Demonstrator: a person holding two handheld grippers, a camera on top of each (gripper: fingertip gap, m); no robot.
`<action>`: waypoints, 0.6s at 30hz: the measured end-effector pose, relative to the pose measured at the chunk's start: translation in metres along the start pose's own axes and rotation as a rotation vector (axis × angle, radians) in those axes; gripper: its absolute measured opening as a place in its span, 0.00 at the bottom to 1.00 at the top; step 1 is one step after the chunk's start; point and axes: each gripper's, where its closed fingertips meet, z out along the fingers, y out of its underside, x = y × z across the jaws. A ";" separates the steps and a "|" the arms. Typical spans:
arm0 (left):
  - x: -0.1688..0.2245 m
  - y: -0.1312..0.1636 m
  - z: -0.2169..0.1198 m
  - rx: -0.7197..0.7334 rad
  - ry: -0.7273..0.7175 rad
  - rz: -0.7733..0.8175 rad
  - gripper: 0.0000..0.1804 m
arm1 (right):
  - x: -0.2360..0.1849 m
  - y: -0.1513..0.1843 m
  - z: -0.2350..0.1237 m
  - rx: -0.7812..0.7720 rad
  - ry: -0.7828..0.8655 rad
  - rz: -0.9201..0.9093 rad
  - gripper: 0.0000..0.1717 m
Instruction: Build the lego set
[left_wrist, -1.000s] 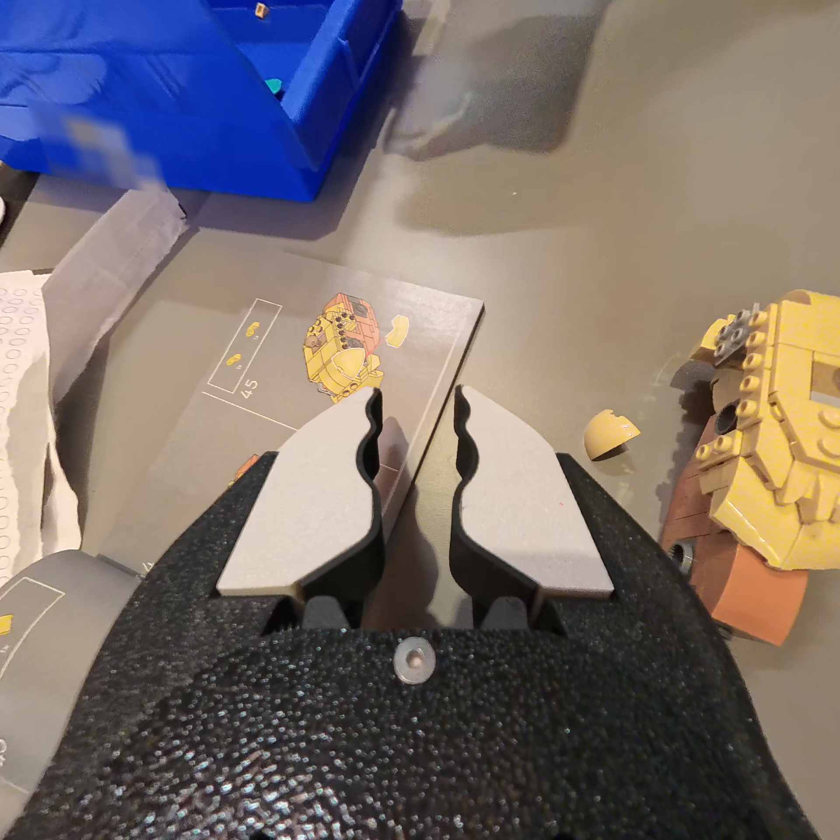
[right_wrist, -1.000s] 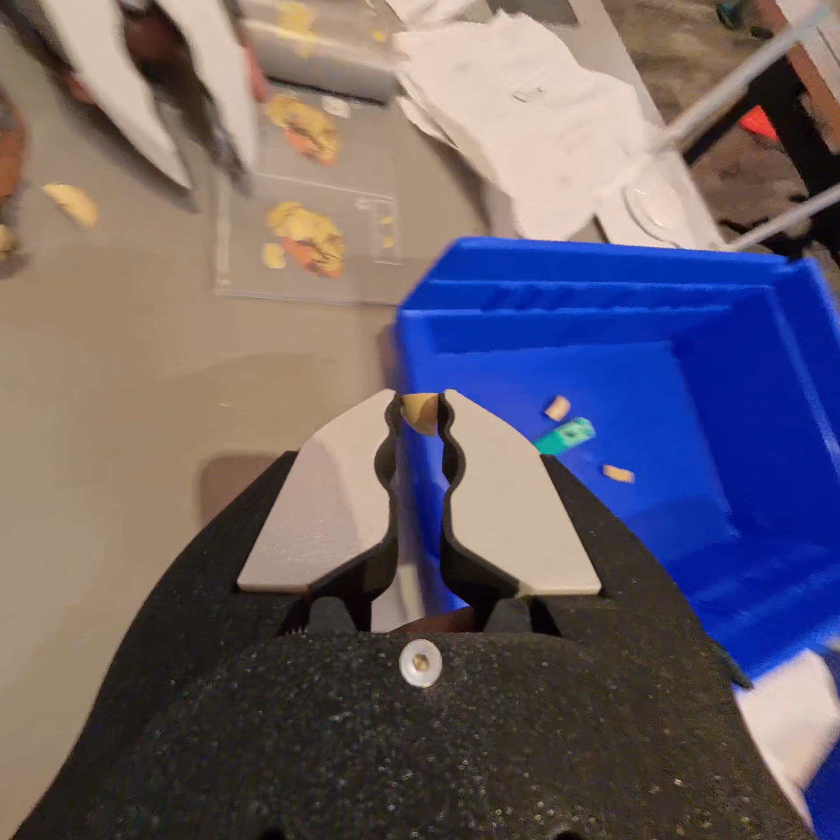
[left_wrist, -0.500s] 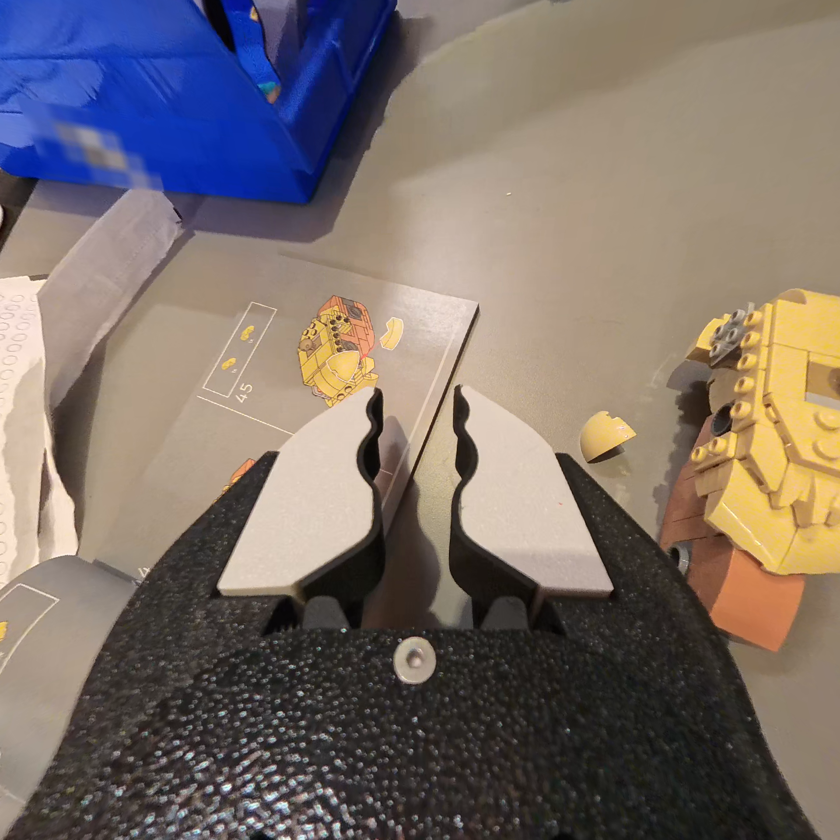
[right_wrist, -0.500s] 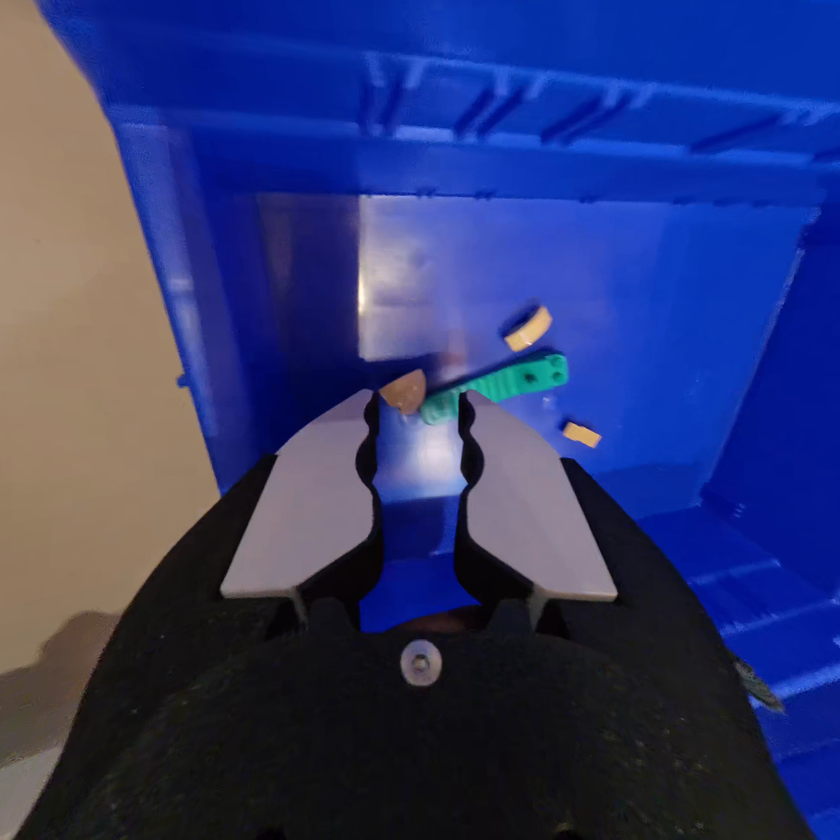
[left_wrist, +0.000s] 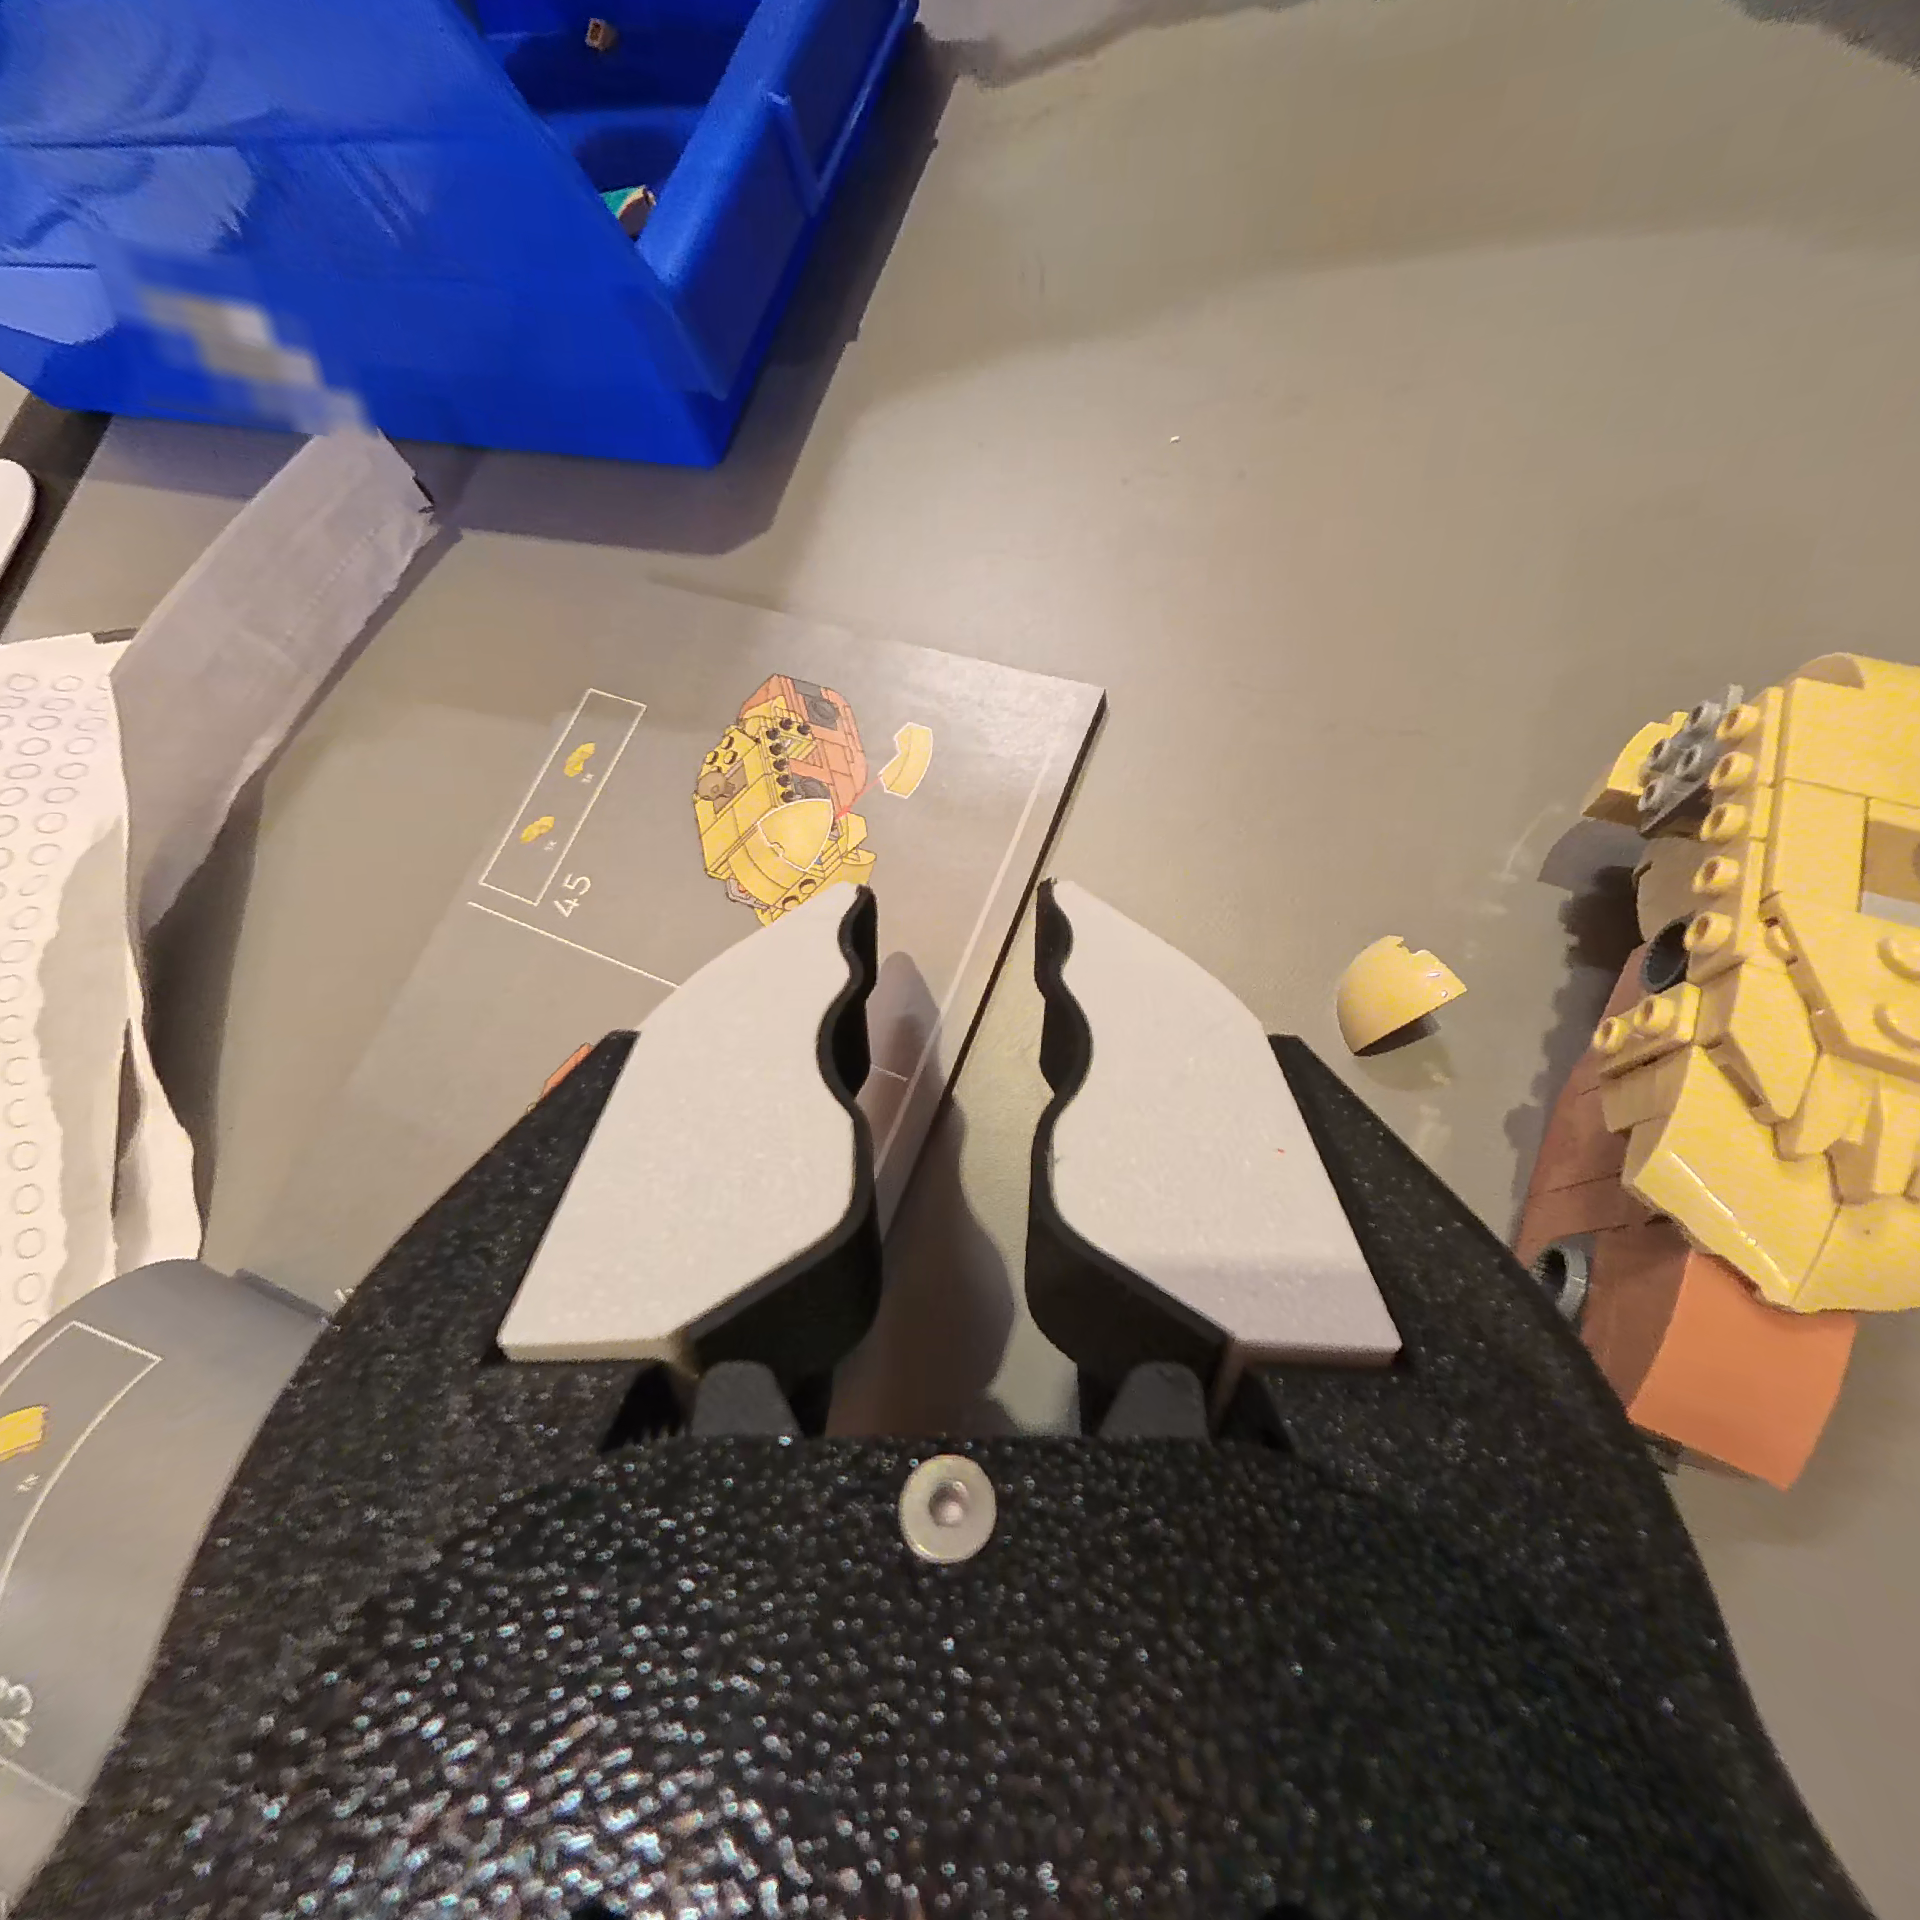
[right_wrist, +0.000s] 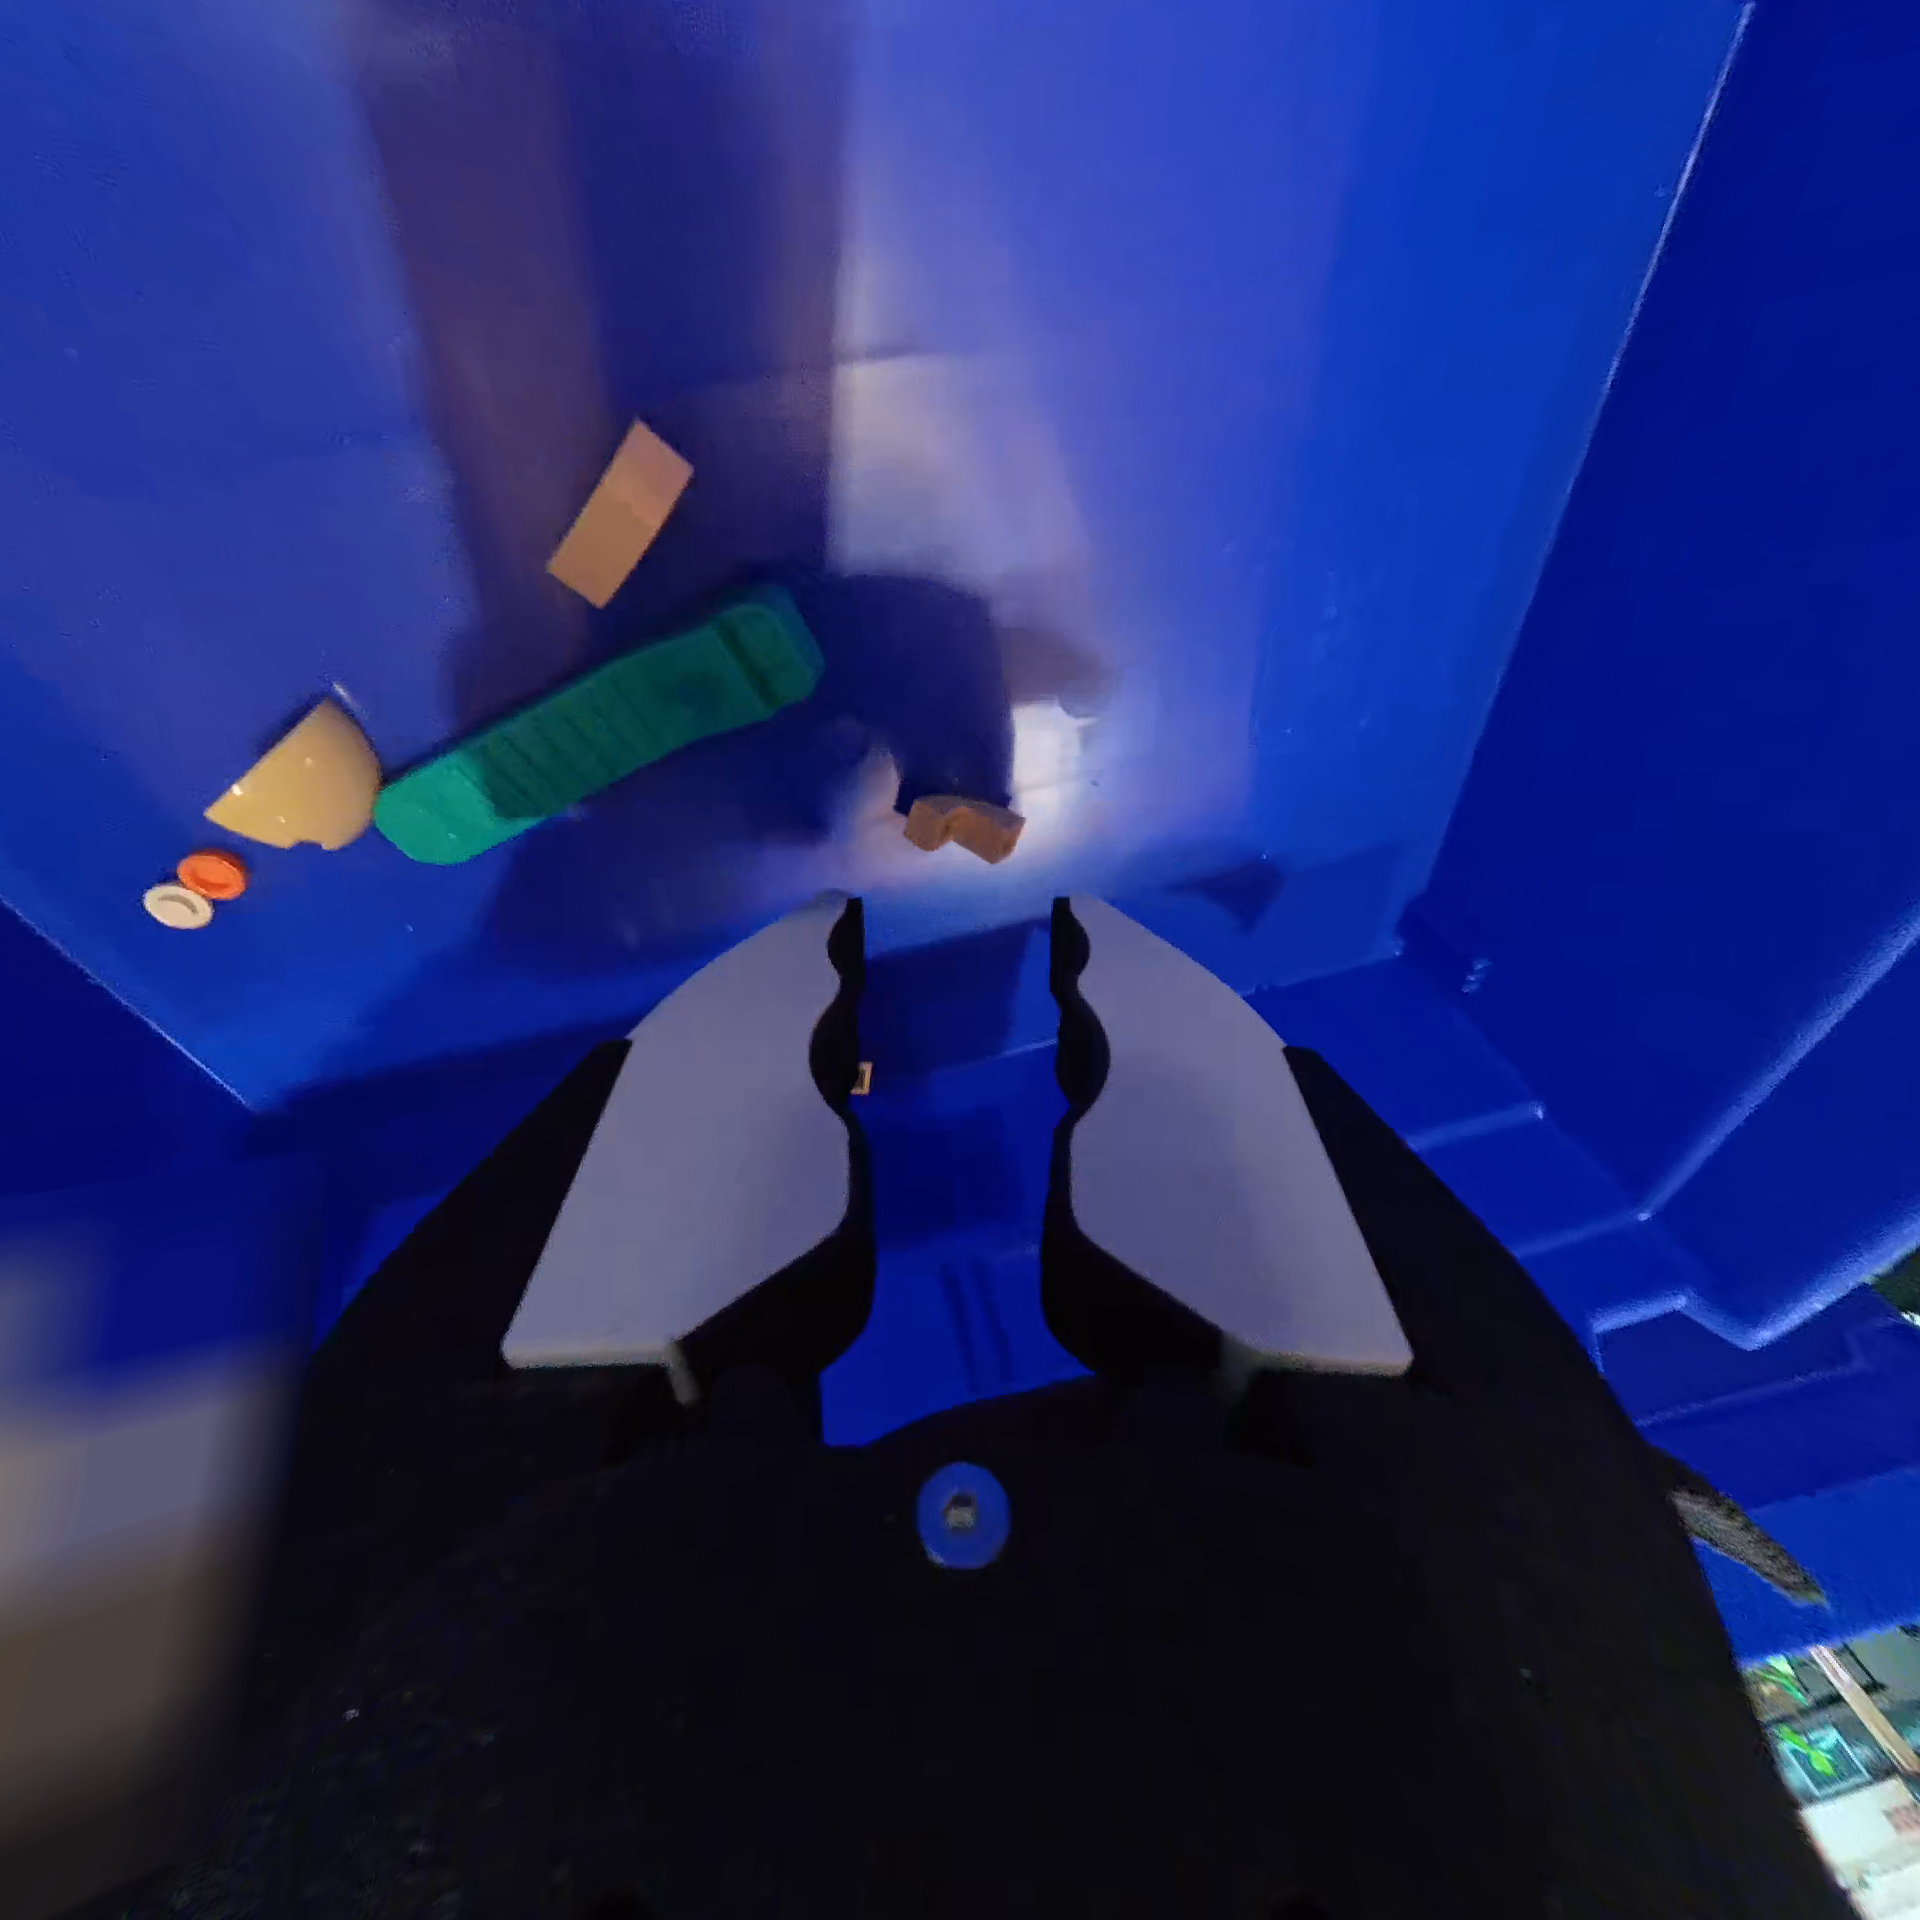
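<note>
My right tongs (right_wrist: 954, 902) have let go their tan dome piece (right_wrist: 301, 781), now left of them in the blue bin (right_wrist: 1558, 520); both spread, left tongs (left_wrist: 954, 896) empty over the instruction booklet (left_wrist: 977, 790).

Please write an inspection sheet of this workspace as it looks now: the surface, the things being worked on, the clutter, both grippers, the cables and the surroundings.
Surface: grey table, matt, bare in the middle.
Things: yellow and brown brick model lies at the right; a tan dome piece sits loose beside it; an open instruction booklet lies flat.
Bin: blue bin holds a green tool, a tan dome half, tan bricks and two small round studs.
Clutter: white paper bags at the left.
Grippers: left gripper open, nothing held, above the booklet's edge; right gripper open, nothing held, inside the bin.
Cables: nothing seen.
Surroundings: blurred, cannot tell.
</note>
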 end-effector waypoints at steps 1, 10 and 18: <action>0.000 0.000 0.000 0.000 0.001 -0.001 0.16 | 0.000 -0.002 0.002 0.004 -0.009 0.004 0.20; 0.001 0.001 0.001 -0.005 0.006 0.002 0.16 | 0.000 -0.007 0.014 0.011 -0.057 0.036 0.13; 0.002 0.002 0.002 -0.011 0.007 0.005 0.16 | -0.014 -0.018 -0.011 0.209 -0.042 0.008 0.12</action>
